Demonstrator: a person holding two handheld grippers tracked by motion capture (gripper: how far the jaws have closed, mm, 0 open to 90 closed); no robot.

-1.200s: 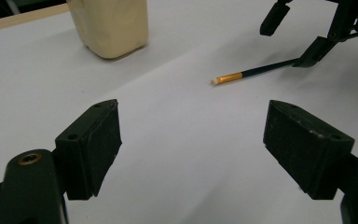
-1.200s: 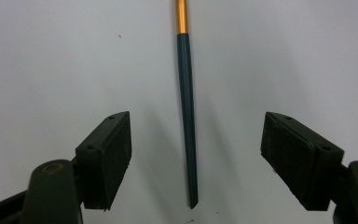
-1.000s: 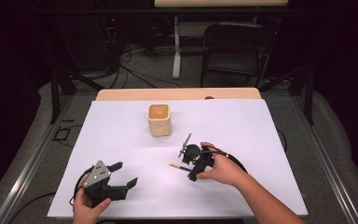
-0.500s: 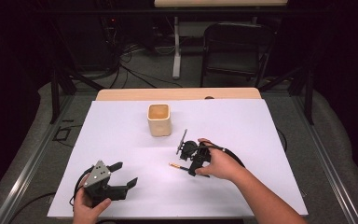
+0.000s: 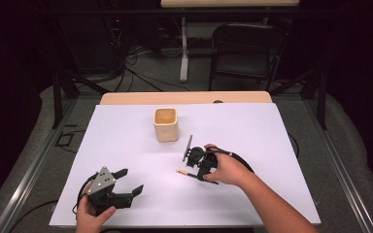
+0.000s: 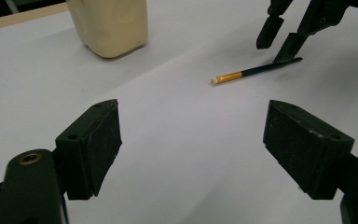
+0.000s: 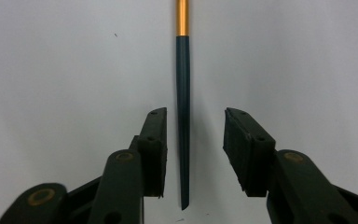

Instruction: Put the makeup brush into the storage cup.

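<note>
Beyond my right gripper [image 7: 193, 154], jaws just closing around but not yet pinching the pencil [image 7: 182, 102], stood a cream cup [image 5: 166, 124], unobstructed, my left gripper [image 6: 193, 154] released, white table sheet [image 5: 252, 126], dark room.

The jaws of the right gripper [image 7: 193, 154] have just been closing around the pencil [image 7: 182, 116] (not yet gripped), beside the cup [image 5: 166, 124].

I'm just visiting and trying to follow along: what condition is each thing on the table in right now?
Pencil: lying flat on the white sheet, between the right gripper's fingers, not yet pinched.
Right gripper: fingers have just been closing around the pencil, gaps on both sides.
Left gripper: fingers wide open, holding nothing.
Cup: upright, apart from both grippers.
</note>
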